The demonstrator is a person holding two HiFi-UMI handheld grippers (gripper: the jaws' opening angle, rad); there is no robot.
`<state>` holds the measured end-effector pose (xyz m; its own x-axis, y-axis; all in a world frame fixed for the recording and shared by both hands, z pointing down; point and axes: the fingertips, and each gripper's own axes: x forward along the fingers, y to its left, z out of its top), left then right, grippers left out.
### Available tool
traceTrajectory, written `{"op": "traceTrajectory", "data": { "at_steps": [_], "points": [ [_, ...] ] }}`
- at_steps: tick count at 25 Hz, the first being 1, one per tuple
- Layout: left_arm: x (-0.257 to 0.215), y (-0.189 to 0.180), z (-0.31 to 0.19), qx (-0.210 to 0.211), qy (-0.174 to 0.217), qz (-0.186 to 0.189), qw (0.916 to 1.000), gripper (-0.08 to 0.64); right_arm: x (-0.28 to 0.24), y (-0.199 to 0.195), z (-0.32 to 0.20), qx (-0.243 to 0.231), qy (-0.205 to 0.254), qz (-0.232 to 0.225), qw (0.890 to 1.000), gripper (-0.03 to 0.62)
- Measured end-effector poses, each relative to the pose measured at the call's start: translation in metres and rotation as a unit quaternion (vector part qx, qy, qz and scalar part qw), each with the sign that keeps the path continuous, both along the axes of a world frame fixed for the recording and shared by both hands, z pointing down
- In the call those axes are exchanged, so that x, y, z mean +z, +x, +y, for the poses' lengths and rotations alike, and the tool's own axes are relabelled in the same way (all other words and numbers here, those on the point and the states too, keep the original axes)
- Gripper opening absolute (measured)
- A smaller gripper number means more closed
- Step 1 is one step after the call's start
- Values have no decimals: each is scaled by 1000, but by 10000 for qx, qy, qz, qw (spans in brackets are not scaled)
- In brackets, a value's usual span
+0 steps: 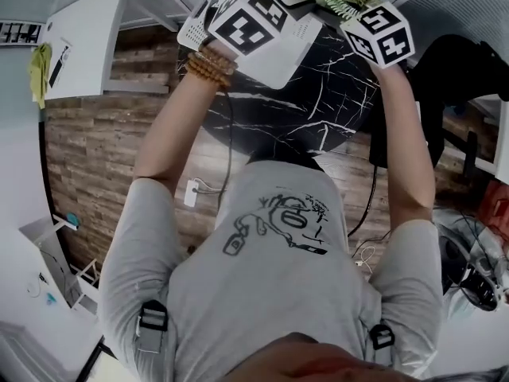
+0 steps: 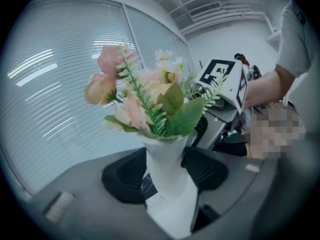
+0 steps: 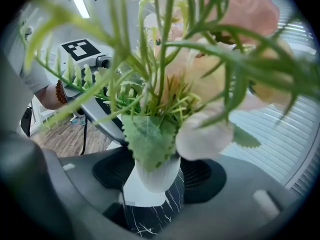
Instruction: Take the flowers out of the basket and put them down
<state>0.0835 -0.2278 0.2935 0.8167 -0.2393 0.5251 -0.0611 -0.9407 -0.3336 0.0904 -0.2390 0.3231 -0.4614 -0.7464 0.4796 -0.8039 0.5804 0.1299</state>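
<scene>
From opposite sides, the left gripper [image 2: 166,171] and right gripper [image 3: 153,175] jaws clamp the flowers' [image 2: 145,96] white vase [image 3: 150,181], likely steadying it over the table [image 1: 318,102].

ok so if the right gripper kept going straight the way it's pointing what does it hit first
The white ribbed pot of the flowers: it stands between the right gripper's jaws, which look closed on its sides, so it has no free way ahead.
</scene>
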Motion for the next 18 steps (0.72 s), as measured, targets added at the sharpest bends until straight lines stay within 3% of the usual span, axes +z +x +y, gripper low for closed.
{"op": "traceTrajectory", "data": {
  "at_steps": [18],
  "points": [
    [12,152,104,1097,-149,57,9938,242,14,156,108,1139,-182,103,9933,291]
  ]
}}
